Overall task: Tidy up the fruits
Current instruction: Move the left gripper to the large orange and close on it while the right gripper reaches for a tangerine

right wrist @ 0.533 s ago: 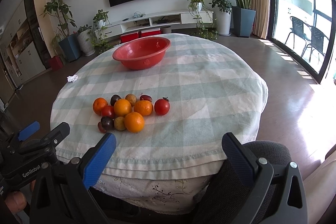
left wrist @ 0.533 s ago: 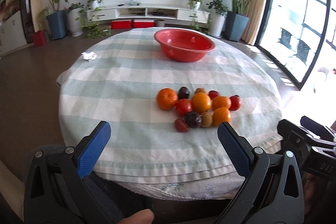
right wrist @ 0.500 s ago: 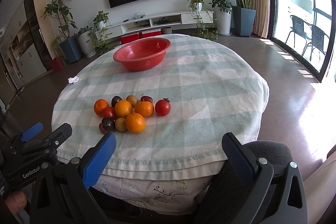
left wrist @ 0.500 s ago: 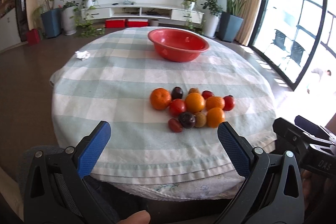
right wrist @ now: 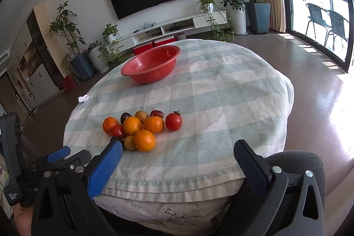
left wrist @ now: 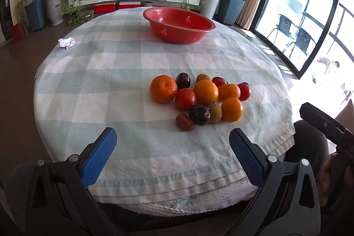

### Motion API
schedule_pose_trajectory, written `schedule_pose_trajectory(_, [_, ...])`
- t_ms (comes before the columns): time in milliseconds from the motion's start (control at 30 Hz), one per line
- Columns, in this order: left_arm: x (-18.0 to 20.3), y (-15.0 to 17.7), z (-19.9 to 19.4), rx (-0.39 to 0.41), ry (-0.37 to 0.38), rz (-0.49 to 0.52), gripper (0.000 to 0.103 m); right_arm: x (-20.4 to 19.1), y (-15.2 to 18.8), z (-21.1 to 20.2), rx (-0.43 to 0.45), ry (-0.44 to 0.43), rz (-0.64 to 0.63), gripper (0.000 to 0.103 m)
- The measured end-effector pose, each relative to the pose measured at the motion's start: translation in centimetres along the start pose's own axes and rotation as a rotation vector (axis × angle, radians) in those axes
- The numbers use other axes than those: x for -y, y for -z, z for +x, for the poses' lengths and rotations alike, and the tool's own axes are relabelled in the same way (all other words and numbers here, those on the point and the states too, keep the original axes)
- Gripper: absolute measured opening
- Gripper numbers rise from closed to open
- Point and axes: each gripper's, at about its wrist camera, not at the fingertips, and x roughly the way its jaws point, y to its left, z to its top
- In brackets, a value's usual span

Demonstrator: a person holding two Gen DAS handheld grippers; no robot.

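Left wrist view: compared with 0.5 s ago, the fruit pile (left wrist: 200,101) sits larger and nearer in the frame, so the left tongs (left wrist: 172,147) have come closer over the counter (left wrist: 99,85). The red bowl (left wrist: 179,24) stands at the far side of the counter, well apart from the fruit; as far as its inside shows, it holds nothing. The pile lies on the checked cloth: 4 orange fruits, with red, dark and brownish ones touching them, and a small red one (left wrist: 185,122) nearest the camera. The left tongs are spread wide, gripping nothing, their blue pads (left wrist: 98,157) above the near cloth edge. A crumpled white scrap (left wrist: 66,42) lies at the far left.

Right wrist view: the fruit pile (right wrist: 141,128) has also drawn nearer than before. The red bowl (right wrist: 151,63) shows its perforated wall, and no fruit appears inside. The right tongs (right wrist: 177,158) are wide apart and hold nothing; the left blue pad (right wrist: 106,166) overlaps the near-left edge of the pile in the picture, but contact cannot be told. The left tongs (right wrist: 58,154) show at the lower left.
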Motion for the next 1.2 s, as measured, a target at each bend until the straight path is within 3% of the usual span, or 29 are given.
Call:
schedule_pose_trajectory(67, [0.1, -0.5, 0.8, -0.050, 0.021, 0.055, 0.103, 0.0, 0.0, 0.4, -0.009, -0.013, -0.013, 0.102])
schedule_pose_trajectory(233, [-1.0, -2.3, 2.4, -0.060, 0.067, 0.147, 0.102, -0.6, 0.1, 1.4, -0.030, -0.028, -0.065, 0.098])
schedule_pose_trajectory(433, [-4.0, -8.1, 5.9, -0.099, 0.044, 0.239, 0.092, -0.2, -0.2, 2.5, -0.048, -0.027, -0.071, 0.095])
schedule_pose_trajectory(600, [-5.7, -10.8, 8.3, -0.161, 0.084, 0.256, 0.086, 0.0, -0.4, 3.4, -0.066, -0.026, -0.066, 0.094])
schedule_pose_trajectory(667, [-6.2, -11.1, 9.2, -0.187, 0.127, 0.257, 0.076, 0.0, -0.5, 3.7, -0.074, -0.031, -0.067, 0.092])
schedule_pose_trajectory(867, [-8.2, -12.1, 9.8, -0.213, 0.261, 0.242, 0.062, 0.2, -0.7, 4.5, -0.095, -0.046, -0.055, 0.090])
schedule_pose_trajectory(1000, [-8.6, -12.3, 10.3, -0.222, 0.323, 0.219, 0.062, 0.3, -0.9, 5.1, -0.111, -0.054, -0.043, 0.089])
schedule_pose_trajectory(1100, [-8.8, -12.3, 10.6, -0.233, 0.381, 0.190, 0.055, 0.2, -0.9, 5.3, -0.119, -0.067, -0.046, 0.088])
schedule_pose_trajectory(1200, [-9.0, -12.5, 10.5, -0.227, 0.400, 0.173, 0.055, 0.2, -0.8, 5.5, -0.126, -0.086, -0.040, 0.086])
